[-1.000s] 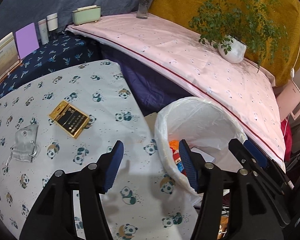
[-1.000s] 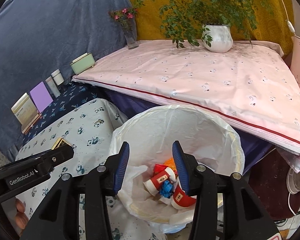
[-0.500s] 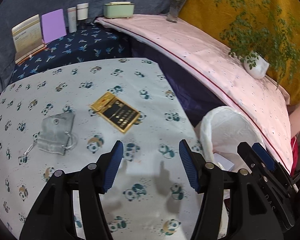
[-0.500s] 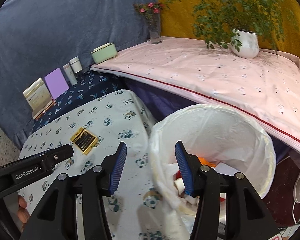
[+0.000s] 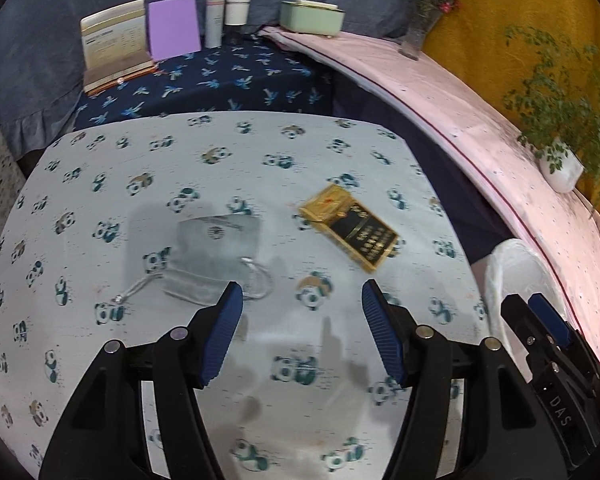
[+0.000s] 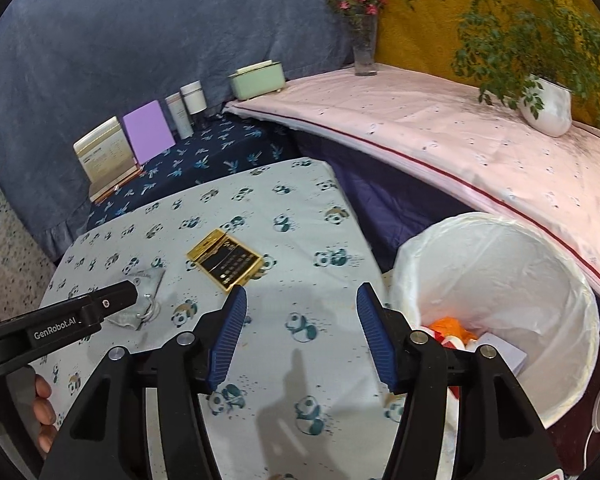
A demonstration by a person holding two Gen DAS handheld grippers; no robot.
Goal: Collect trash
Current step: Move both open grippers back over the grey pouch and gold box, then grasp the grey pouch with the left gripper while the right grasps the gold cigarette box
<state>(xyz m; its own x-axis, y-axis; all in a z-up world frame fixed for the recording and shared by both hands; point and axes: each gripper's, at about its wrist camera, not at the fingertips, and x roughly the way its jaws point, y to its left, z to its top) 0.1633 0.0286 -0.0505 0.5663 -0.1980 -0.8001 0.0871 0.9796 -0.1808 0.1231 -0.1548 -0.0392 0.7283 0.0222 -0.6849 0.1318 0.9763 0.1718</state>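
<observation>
A gold and black flat box and a grey drawstring pouch lie on the panda-print tablecloth. My left gripper hangs above the cloth just short of both; its jaws are opening and nothing is between them. My right gripper hovers over the cloth's right part beside the box, its jaws also opening on nothing. A white-lined trash bin stands off the table's right edge, with orange, red and white trash inside.
A dark blue shelf behind holds a calendar, a purple card, two tubes. On the pink-covered ledge stand a green box, a flower vase and a potted plant. A hand holds the left tool.
Both grippers swung left, away from the bin and over the table. The box and pouch moved toward the centre of view. Both jaws have widened, the right one more.
</observation>
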